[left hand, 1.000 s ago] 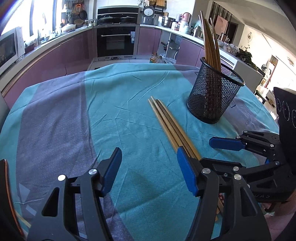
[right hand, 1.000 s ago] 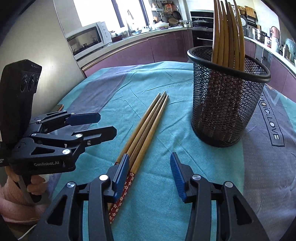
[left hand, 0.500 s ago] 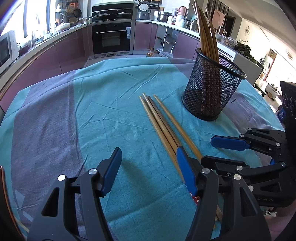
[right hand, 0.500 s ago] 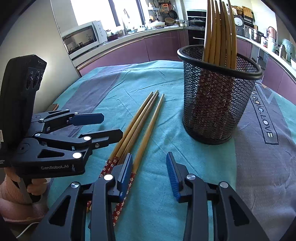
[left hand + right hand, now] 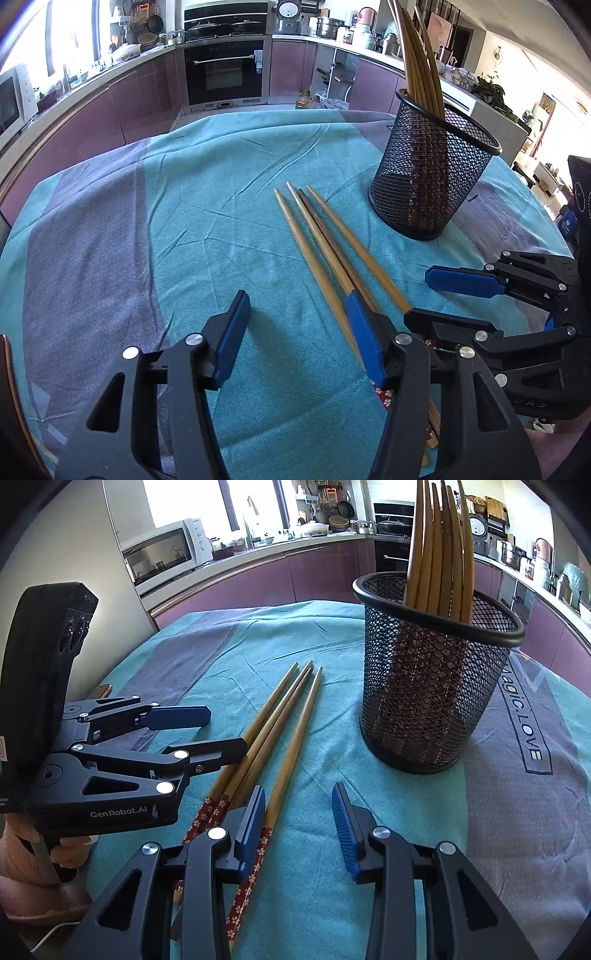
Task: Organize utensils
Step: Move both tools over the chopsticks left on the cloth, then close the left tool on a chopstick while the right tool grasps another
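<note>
The left gripper [image 5: 299,328] and right gripper [image 5: 299,823] both hovered spread and empty. Only the right wrist view showed the four chopsticks' [image 5: 275,734] patterned ends, partly hidden under its left finger. Beyond stood the mesh holder [image 5: 432,686], more chopsticks inside.

Each camera sits low behind its own fingers, close over the cloth [image 5: 207,229]. The left looks ahead toward the oven [image 5: 224,75], the right toward the microwave [image 5: 162,554]. Both share the chopsticks [image 5: 325,240] and basket [image 5: 428,686] ahead.
</note>
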A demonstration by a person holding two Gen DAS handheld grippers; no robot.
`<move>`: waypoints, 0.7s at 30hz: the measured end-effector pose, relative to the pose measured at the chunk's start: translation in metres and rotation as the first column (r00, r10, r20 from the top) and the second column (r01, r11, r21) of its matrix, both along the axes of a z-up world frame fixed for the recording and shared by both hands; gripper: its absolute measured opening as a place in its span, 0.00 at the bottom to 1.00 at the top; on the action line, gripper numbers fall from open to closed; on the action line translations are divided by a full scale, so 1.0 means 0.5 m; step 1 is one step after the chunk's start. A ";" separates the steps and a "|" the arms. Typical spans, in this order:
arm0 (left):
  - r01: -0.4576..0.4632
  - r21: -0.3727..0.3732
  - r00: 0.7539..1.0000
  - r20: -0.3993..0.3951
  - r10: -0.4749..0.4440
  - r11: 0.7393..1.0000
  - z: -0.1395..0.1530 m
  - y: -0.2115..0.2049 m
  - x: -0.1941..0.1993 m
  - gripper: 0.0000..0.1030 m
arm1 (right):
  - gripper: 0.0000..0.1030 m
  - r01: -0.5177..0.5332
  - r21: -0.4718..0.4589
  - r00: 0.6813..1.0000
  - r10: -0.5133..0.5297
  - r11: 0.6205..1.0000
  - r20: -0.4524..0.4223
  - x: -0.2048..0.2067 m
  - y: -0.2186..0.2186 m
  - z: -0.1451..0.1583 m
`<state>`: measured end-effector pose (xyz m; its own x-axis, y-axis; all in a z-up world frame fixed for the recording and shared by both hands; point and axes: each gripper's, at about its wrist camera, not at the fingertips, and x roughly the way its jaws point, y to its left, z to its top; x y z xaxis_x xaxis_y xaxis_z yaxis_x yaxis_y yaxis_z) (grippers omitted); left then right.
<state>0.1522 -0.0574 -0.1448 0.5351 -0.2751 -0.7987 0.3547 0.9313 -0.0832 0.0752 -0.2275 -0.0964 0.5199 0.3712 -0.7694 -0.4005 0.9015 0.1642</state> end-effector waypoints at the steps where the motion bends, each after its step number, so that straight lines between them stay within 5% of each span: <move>1: -0.001 0.002 1.000 0.001 0.001 1.000 0.000 0.000 0.000 0.48 | 0.34 0.000 -0.004 1.000 0.000 1.000 0.002 0.002 0.002 0.000; 7: 0.010 -0.011 1.000 -0.009 -0.010 1.000 -0.001 0.007 -0.001 0.36 | 0.33 0.008 -0.020 1.000 -0.008 1.000 0.010 0.019 0.018 -0.001; 14: 0.011 -0.025 0.999 -0.032 -0.012 1.000 -0.003 0.007 0.014 0.34 | 0.28 0.013 -0.042 1.000 -0.012 0.999 0.022 0.042 0.035 -0.004; 21: 0.001 -0.014 0.999 -0.035 -0.001 1.000 -0.005 -0.004 0.030 0.25 | 0.16 0.032 -0.036 0.999 -0.032 0.999 0.018 0.056 0.036 -0.004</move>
<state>0.1673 -0.0594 -0.1471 0.5066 -0.2869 -0.8131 0.3522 0.9296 -0.1086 0.1031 -0.2096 -0.0983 0.5446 0.3260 -0.7727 -0.3740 0.9191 0.1241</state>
